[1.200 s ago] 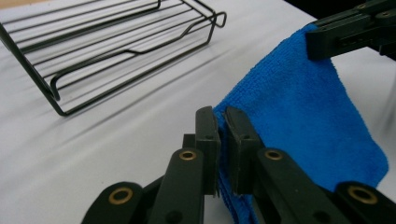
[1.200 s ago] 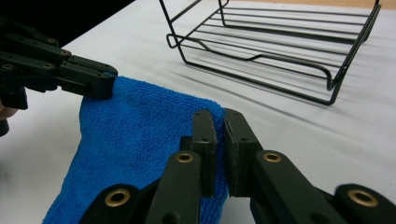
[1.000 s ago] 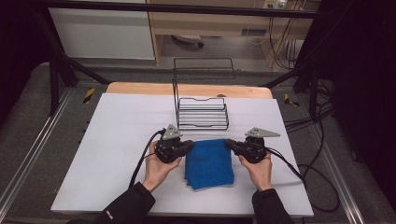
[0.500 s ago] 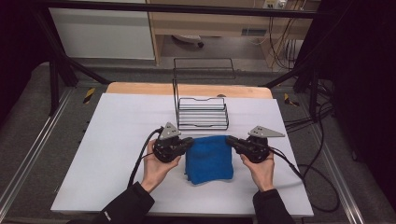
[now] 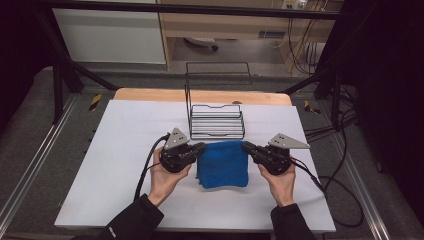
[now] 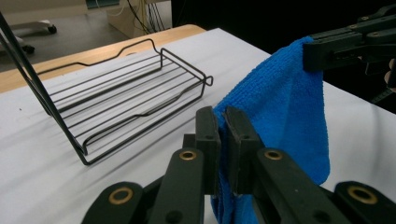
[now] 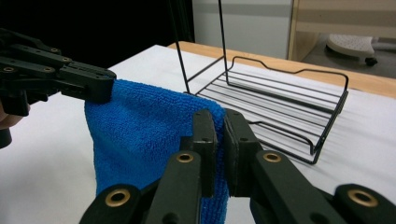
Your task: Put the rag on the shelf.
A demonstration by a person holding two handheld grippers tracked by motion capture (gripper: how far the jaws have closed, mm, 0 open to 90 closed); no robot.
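Note:
A folded blue cloth (image 5: 223, 162) hangs between my two grippers just above the white table, in front of the black wire rack (image 5: 216, 121). My left gripper (image 5: 200, 148) is shut on the cloth's left top corner. My right gripper (image 5: 247, 146) is shut on its right top corner. In the left gripper view the jaws (image 6: 223, 135) pinch the blue cloth (image 6: 285, 107), and the other gripper grips its far corner. In the right gripper view the jaws (image 7: 220, 140) clamp the cloth (image 7: 144, 130), which drapes down toward the table.
The wire rack (image 6: 126, 93) stands at the back middle of the white table top (image 5: 115, 150), its tall wire back toward the wooden edge (image 5: 150, 95). Cables trail from both grippers. Dark floor and metal rails flank the table.
Both grippers have risen a little with the cloth, lifting its top edge off the table so that it hangs between them.

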